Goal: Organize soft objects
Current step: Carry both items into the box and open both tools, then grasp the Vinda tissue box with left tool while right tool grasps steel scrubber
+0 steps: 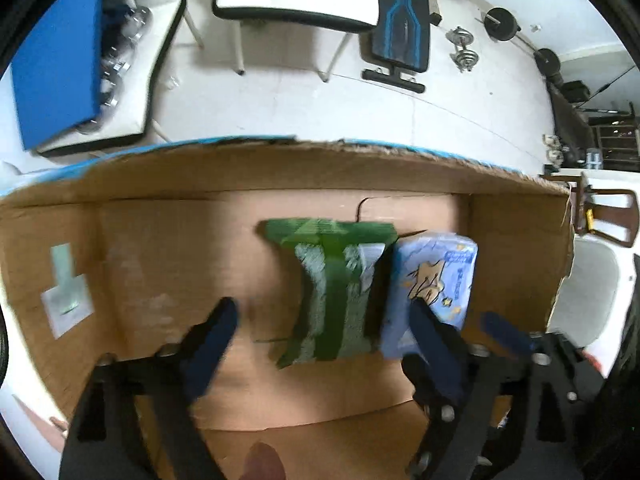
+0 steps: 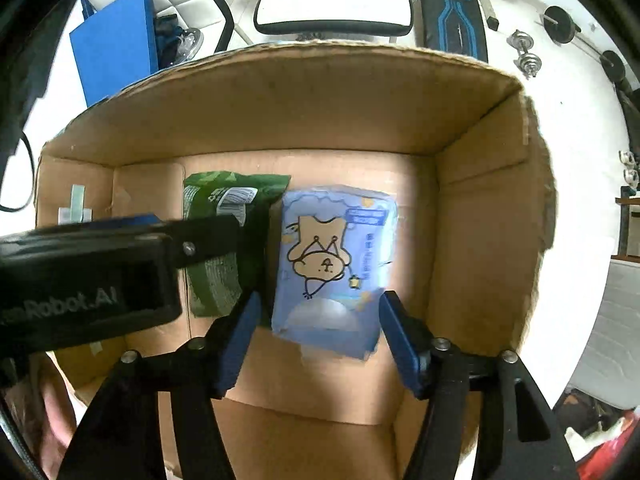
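A green soft pack point(image 1: 334, 292) and a light blue tissue pack with a cartoon animal point(image 1: 438, 280) lie side by side on the floor of an open cardboard box point(image 1: 280, 168). My left gripper point(image 1: 324, 320) is open above the green pack, its fingers apart on either side and holding nothing. In the right wrist view the blue pack point(image 2: 334, 268) lies just beyond my right gripper point(image 2: 320, 312), which is open with its fingers flanking the pack's near end. The green pack point(image 2: 224, 216) is partly hidden by the left gripper's body. The right gripper's fingers point(image 1: 504, 332) also show in the left wrist view.
The box point(image 2: 480, 200) has tall walls on all sides, with bare cardboard floor left of the green pack. Outside stand a white chair point(image 2: 336, 4), a blue board point(image 2: 116, 48), a weight bench point(image 1: 400, 32) and dumbbells point(image 1: 464, 50) on a white floor.
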